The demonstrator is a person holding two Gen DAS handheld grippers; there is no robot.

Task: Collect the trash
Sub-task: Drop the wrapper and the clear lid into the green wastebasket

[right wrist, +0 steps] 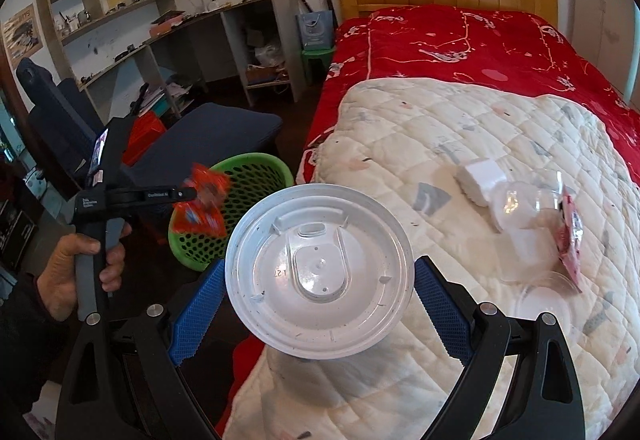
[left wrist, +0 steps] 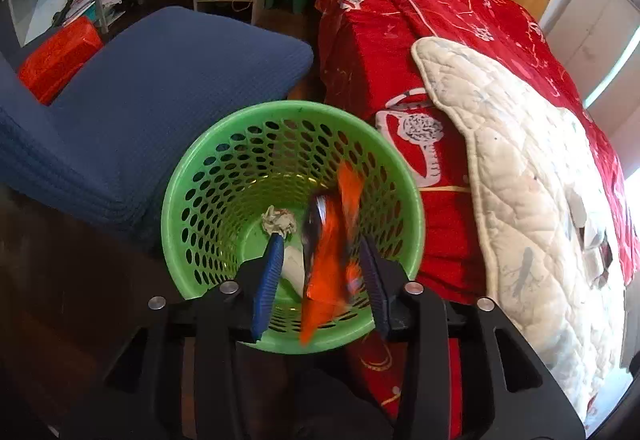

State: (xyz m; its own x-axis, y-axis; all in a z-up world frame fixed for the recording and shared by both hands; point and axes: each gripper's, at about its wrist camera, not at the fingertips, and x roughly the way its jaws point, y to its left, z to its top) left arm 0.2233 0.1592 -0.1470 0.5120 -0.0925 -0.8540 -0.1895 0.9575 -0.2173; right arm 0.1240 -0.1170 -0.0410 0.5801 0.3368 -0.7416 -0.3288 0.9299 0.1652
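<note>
An orange snack wrapper (left wrist: 330,252), blurred, is seen between the parted jaws of the left gripper (left wrist: 320,264), directly over a green perforated basket (left wrist: 208,175) set on the floor between a blue cushion (left wrist: 152,87) and the bed (right wrist: 460,39); no pad is pressed on it. A crumpled paper ball (left wrist: 279,222) is seen at the basket's bottom. A white plastic cup lid (right wrist: 320,272) is clamped at its rim by the right gripper (right wrist: 318,304) above the quilt (right wrist: 460,143). Clear cups (right wrist: 520,207) and a pink packet (right wrist: 570,236) are left lying on the quilt.
</note>
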